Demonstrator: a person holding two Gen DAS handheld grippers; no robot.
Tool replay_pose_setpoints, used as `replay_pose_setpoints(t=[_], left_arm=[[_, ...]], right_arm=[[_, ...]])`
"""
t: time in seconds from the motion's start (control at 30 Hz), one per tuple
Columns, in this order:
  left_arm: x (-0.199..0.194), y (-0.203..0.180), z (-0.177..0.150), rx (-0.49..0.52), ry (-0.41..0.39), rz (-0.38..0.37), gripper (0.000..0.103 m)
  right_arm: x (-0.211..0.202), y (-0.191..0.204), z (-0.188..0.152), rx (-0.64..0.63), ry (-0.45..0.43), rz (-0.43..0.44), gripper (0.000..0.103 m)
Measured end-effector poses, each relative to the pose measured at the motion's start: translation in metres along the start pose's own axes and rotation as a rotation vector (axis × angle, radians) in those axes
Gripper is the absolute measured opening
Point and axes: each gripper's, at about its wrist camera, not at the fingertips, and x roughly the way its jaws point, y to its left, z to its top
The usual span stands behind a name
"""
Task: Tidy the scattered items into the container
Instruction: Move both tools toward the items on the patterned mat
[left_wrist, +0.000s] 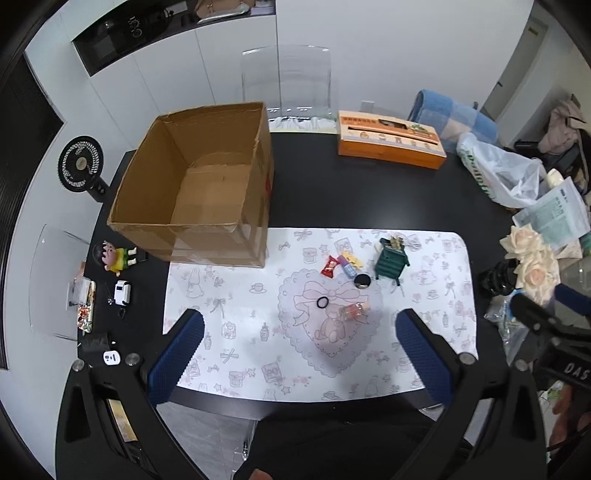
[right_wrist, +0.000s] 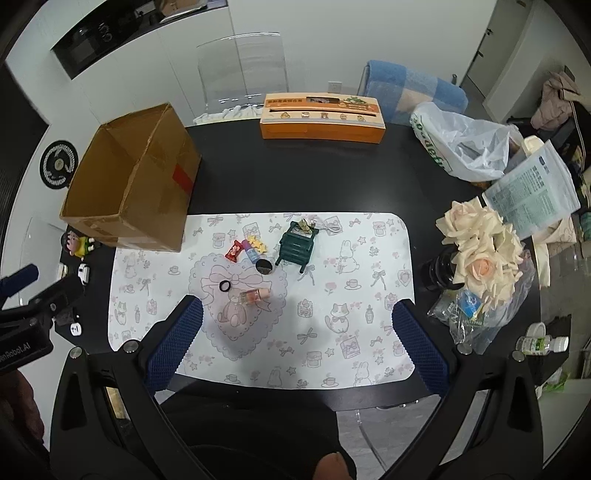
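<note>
An open, empty cardboard box (left_wrist: 207, 184) (right_wrist: 125, 192) stands at the back left of a patterned white mat (left_wrist: 258, 332) (right_wrist: 351, 314). Scattered on the mat are a red candy wrapper (left_wrist: 330, 266) (right_wrist: 233, 252), a small blue-and-purple tube (left_wrist: 347, 266) (right_wrist: 250, 251), yellow stars (left_wrist: 355, 260) (right_wrist: 257, 242), a black round lid (left_wrist: 362, 281) (right_wrist: 264, 266), a black hair tie (left_wrist: 323, 302) (right_wrist: 225, 285), a small clear bottle lying on its side (left_wrist: 354, 310) (right_wrist: 255, 296) and a green miniature cabinet (left_wrist: 392, 260) (right_wrist: 297, 246). My left gripper (left_wrist: 301, 349) and right gripper (right_wrist: 297, 338) hover above the mat's near side, both open and empty.
An orange box (left_wrist: 391, 142) (right_wrist: 321, 118) lies at the table's back edge. A plastic bag (left_wrist: 506, 173) (right_wrist: 465, 144), papers and cream roses (left_wrist: 532, 258) (right_wrist: 480, 247) crowd the right side. A cartoon figurine (left_wrist: 116, 256) (right_wrist: 78, 243), small gadgets and a fan (left_wrist: 79, 162) sit left.
</note>
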Motion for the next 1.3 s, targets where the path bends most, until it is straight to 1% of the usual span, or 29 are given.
replay_pose_setpoints(t=[0.13,0.17,0.2,0.23,0.27,0.33,0.37,0.43,0.53,0.6,0.7,0.9,1.1,1.2,1.3], left_arm=[[-0.003,-0.001,0.005,0.031,-0.012,0.049,0.103],[-0.001,0.002,0.006,0.028,-0.009,0.049,0.103],[0.000,0.005,0.007,0.023,-0.004,0.047,0.103],[0.000,0.000,0.007,0.024,-0.002,0.063,0.103],[-0.002,-0.007,0.006,0.027,0.000,0.082,0.103],[0.000,-0.011,0.010,0.022,0.017,0.080,0.103],[-0.001,-0.014,0.016,0.020,0.031,0.083,0.103],[-0.002,-0.012,0.017,0.003,0.049,0.067,0.103],[-0.005,-0.012,0.018,0.001,0.033,0.073,0.103],[-0.008,-0.012,0.019,-0.001,0.021,0.071,0.103],[-0.009,-0.013,0.018,0.005,0.022,0.063,0.103],[-0.011,-0.014,0.019,0.026,0.021,0.083,0.103],[-0.012,-0.006,0.019,-0.002,0.031,0.076,0.103],[-0.012,-0.003,0.020,-0.010,0.029,0.086,0.103],[-0.011,0.004,0.019,-0.036,0.035,0.075,0.103]], right_arm=[[0.000,0.006,-0.001,-0.036,-0.001,0.018,0.103],[0.000,0.008,0.000,-0.044,0.000,0.023,0.103],[-0.002,0.008,-0.001,-0.040,-0.008,0.034,0.103],[-0.004,0.005,-0.004,-0.020,-0.020,0.047,0.103],[-0.004,0.003,-0.003,-0.009,-0.013,0.053,0.103],[-0.003,0.002,0.005,0.016,0.008,0.059,0.103],[-0.005,0.002,0.008,0.030,0.006,0.075,0.103],[-0.009,-0.001,0.010,0.060,-0.020,0.088,0.103],[-0.012,-0.002,0.008,0.063,-0.040,0.078,0.103],[-0.013,0.000,0.009,0.050,-0.032,0.072,0.103],[-0.012,0.000,0.011,0.046,-0.005,0.033,0.103],[-0.012,0.002,0.010,0.027,-0.004,0.027,0.103],[-0.015,0.004,0.011,0.024,-0.012,0.032,0.103],[-0.015,0.012,0.010,0.016,-0.017,0.022,0.103],[-0.016,0.014,0.010,0.012,-0.020,0.014,0.103]])
